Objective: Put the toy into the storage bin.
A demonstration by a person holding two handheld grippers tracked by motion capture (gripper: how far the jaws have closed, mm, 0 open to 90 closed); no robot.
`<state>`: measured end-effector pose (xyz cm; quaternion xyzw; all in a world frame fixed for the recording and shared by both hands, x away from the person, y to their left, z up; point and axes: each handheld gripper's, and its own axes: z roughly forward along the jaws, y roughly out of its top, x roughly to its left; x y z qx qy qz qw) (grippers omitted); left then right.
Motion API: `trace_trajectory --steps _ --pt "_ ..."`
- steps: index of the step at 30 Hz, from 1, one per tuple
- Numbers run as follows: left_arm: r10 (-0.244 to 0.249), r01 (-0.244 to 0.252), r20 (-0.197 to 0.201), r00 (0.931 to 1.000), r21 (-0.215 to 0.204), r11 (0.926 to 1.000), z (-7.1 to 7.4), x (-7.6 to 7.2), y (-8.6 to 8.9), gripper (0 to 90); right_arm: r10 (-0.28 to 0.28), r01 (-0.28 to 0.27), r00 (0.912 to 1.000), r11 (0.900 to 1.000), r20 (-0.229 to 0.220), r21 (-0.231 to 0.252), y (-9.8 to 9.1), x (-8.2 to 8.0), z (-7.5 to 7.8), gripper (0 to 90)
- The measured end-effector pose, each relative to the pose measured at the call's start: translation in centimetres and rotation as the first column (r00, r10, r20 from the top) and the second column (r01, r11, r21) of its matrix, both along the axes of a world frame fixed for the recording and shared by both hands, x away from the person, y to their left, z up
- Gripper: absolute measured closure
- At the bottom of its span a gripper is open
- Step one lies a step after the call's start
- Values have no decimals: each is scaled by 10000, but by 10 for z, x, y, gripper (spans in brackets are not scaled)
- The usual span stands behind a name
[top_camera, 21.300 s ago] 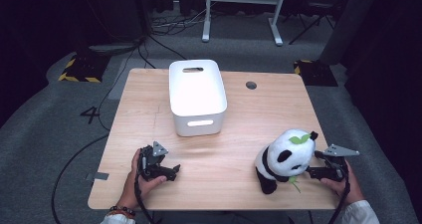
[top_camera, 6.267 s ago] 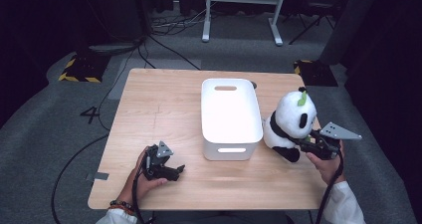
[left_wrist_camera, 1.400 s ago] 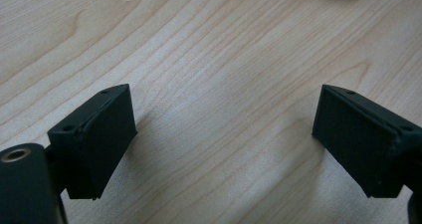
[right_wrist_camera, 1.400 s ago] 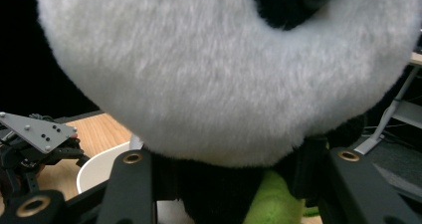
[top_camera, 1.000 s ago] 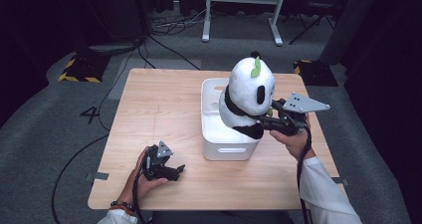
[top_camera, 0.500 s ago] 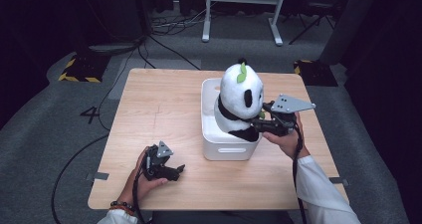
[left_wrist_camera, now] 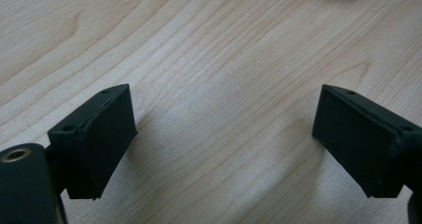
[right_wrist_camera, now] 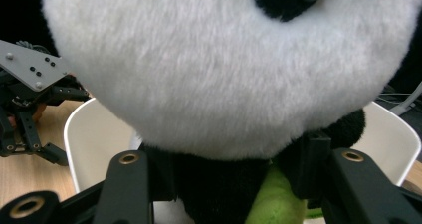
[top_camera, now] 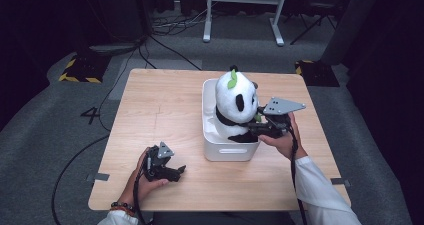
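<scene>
Plush panda (top_camera: 234,105) sits upright inside the white bin (top_camera: 227,149), lower body below the rim, head and green leaf sprout well above it. Bin stands on the tabletop (top_camera: 165,105), right of centre, handle cut-out on the near wall facing the person. Right gripper (top_camera: 256,125) is at the bin's right rim, held level, pointing left into the panda; grey three-cornered plate on top, the person's right hand wrapped round the body just right of the bin. Right gripper view: jaws pinch the panda's black midsection (right_wrist_camera: 219,184), one jaw each side, w/ a green plush piece (right_wrist_camera: 271,201) low between them; white fur of the head overhangs the jaws, bin's white walls (right_wrist_camera: 94,134) visible behind and below. Jaws have just been easing apart slightly, panda still between them and pads still in contact w/ the fur as far as can be seen. Left gripper (top_camera: 176,173) rests on the tabletop well left of the bin and nearer the person, in the left hand (top_camera: 142,177). Left gripper view: jaws spread wide, bare wood grain (left_wrist_camera: 219,84) between them, nothing gripped; a sliver of the bin's base at the top edge. Cables trail from both grippers toward the person.
</scene>
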<state>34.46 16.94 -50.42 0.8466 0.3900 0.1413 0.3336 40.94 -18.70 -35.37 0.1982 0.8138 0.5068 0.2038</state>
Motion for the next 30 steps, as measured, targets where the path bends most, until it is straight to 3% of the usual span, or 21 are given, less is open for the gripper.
trace_trajectory --steps 13,23,30 --pt "0 0 0 10000 0 10000 0 0 0 99 138 -165 9990 9978 -435 -639 5 5 -9 486" --pt "4 -4 2 10000 0 10000 0 0 0 100 158 -206 9983 9961 -555 -856 4 6 -10 474" --pt "1 -1 -3 10000 -3 10000 0 0 0 99 218 -301 9975 9914 -666 -1272 7 8 -12 461"
